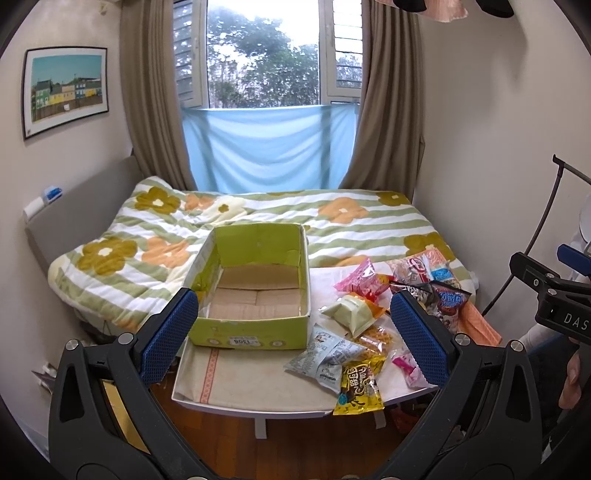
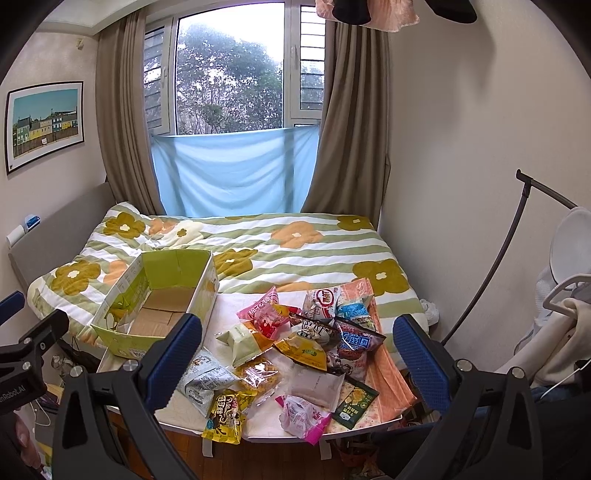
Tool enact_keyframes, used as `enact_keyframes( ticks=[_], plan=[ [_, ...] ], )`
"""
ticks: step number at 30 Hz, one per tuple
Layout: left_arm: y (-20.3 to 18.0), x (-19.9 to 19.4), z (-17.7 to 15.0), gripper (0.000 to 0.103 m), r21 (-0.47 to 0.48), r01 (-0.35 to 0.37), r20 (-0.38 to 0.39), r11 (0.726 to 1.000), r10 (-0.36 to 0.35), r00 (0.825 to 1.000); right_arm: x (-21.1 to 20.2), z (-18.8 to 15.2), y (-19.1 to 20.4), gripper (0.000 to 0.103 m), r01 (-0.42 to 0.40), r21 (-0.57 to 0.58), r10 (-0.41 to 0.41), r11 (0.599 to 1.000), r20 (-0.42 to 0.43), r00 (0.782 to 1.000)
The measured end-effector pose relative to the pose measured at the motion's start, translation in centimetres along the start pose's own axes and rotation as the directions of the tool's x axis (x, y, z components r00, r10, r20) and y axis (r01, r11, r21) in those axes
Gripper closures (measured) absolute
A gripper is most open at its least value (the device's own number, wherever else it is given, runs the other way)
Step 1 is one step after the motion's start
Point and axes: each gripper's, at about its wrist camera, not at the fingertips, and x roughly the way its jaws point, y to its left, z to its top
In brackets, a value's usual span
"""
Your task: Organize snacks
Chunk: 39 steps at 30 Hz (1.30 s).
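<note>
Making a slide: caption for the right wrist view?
Open right gripper above snack packets piled beside an empty green box on a table.

In the left wrist view, the left blue pad point(image 1: 170, 334) covers the near left corner of the green cardboard box point(image 1: 255, 284), and the right pad hides part of the dark snack packets point(image 1: 448, 299) at the back of the pile, whose print is too small to read. The right gripper point(image 1: 554, 299) is cut off by that picture's right edge, so how its jaws stand cannot be told from there. In the right wrist view, the small table point(image 2: 258, 430) is mostly buried under cloth and packets, the white packet point(image 2: 316, 384) is half covered by its neighbours, and the clothing point(image 2: 369, 11) hanging overhead runs off the top edge.
</note>
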Motion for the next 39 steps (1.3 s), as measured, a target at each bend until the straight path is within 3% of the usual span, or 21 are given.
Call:
enact_keyframes(
  ticks=[24, 29, 34, 39],
  plan=[
    [-0.3, 0.1, 0.1, 0.000, -0.009, 0.006, -0.005, 1.000, -0.006, 1.000, -0.1, -0.2, -0.7, 0.000, 0.001, 0.001, -0.001, 1.000, -0.002, 1.000],
    [-0.5, 1.5, 0.4, 0.000, 0.002, -0.008, -0.062, 1.000, 0.008, 0.998, 0.7, -0.1, -1.3, 0.000, -0.012, -0.003, 0.012, 1.000, -0.038, 0.999],
    [-0.1, 4.3, -1.4, 0.000, 0.047, -0.003, -0.124, 0.999, 0.009, 0.992, 2.7, -0.9, -1.4, 0.000, -0.064, -0.017, 0.061, 0.998, -0.104, 0.993],
    [0.8, 8.6, -3.5, 0.000, 0.077, 0.104, -0.228, 0.992, -0.084, 0.970, 5.7, -3.1, -0.1, 0.000, -0.108, -0.003, 0.105, 0.994, -0.191, 0.976]
  ],
)
